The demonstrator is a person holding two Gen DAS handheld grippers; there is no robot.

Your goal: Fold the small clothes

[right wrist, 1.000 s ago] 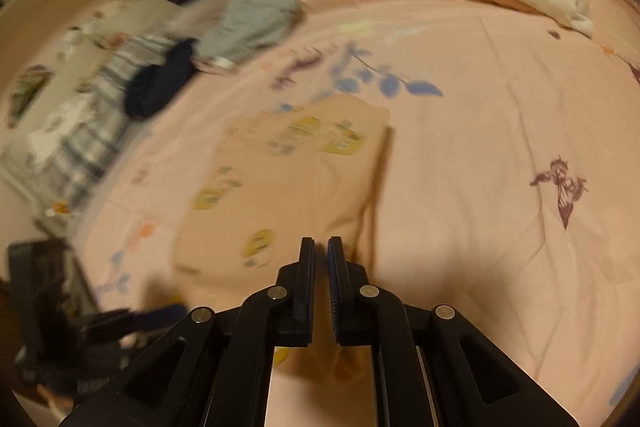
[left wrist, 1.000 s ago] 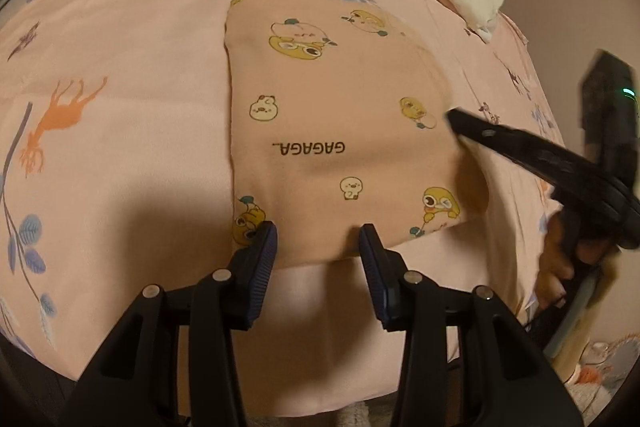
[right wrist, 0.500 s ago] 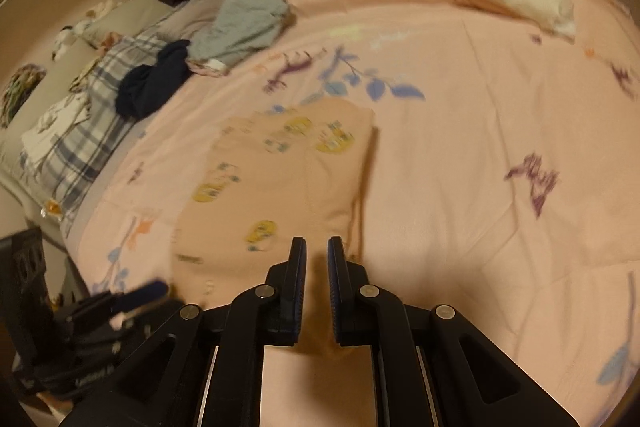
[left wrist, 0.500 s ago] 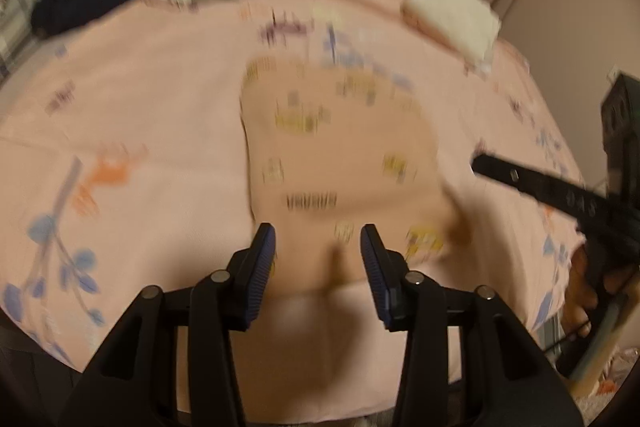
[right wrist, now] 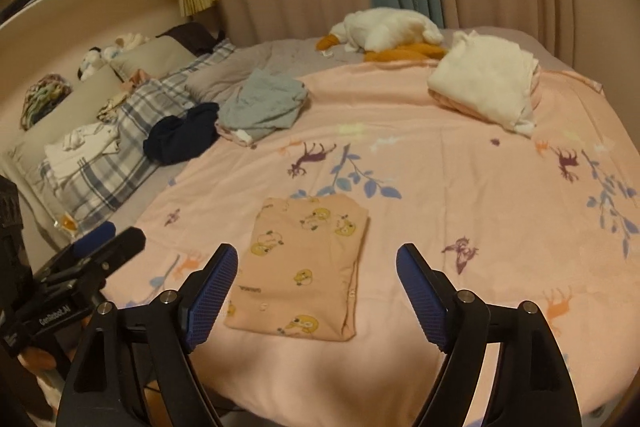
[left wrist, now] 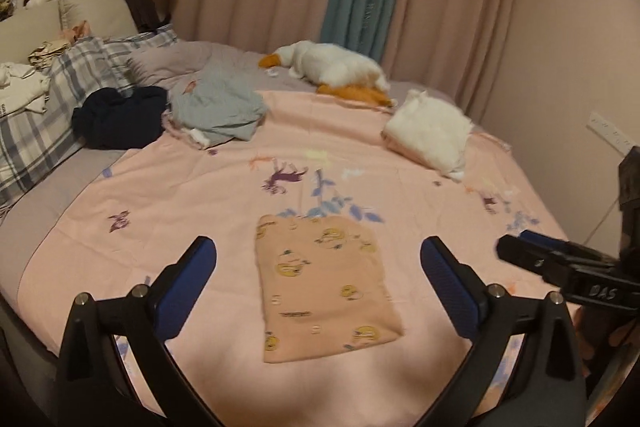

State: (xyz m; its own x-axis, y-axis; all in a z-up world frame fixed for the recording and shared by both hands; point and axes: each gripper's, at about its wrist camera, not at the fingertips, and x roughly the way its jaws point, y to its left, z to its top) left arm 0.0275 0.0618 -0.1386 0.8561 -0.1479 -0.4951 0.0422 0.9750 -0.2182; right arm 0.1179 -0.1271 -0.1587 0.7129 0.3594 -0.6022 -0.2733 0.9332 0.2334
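Two claws, both spread wide w/ nothing between pads: left claw [left wrist: 318, 281], right claw [right wrist: 316, 291]. Peach duck-print garment [left wrist: 326, 287] lies folded flat, lower centre of frame, on pink bedspread [left wrist: 180, 203], released because fold looks done. Unfolded clothes pile [left wrist: 218, 107] upper left. Vs earlier: jaws just opened; both claws have pulled back off garment's near edge.
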